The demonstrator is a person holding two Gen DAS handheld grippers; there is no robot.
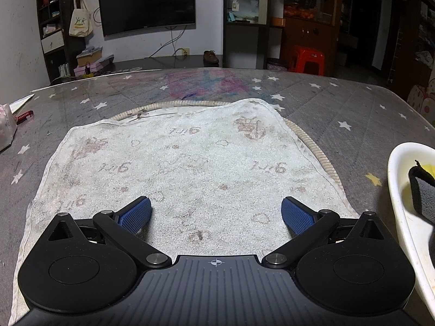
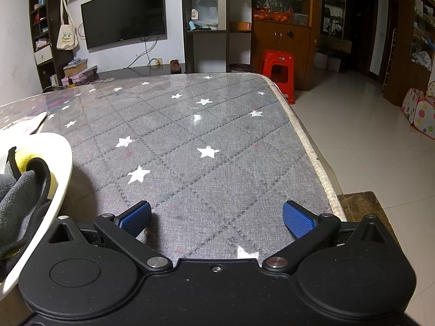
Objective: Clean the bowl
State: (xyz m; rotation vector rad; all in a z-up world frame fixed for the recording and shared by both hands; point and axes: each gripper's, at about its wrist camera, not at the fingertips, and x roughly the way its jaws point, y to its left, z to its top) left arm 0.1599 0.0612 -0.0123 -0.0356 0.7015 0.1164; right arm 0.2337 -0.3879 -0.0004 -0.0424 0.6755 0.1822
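With both grippers' fingers spread wide and empty, the unheld bowl (image 2: 64, 163) could skid across the tabletop (image 2: 217, 135) once its cloth (image 2: 19, 198) is tugged.

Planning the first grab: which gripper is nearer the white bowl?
Hard to call. The white bowl sits between them: just right of the open left gripper over the towel, just left of the open right gripper.

Dim indoor light, cool cast. Glare patch on the glossy tabletop (image 2: 196, 118) near its middle; more sheen along its far edge. Bowl (image 2: 64, 168) casts a soft shadow to its right. Strong fisheye bending at frame edges, dark vignetted corners. Focus is sharp.
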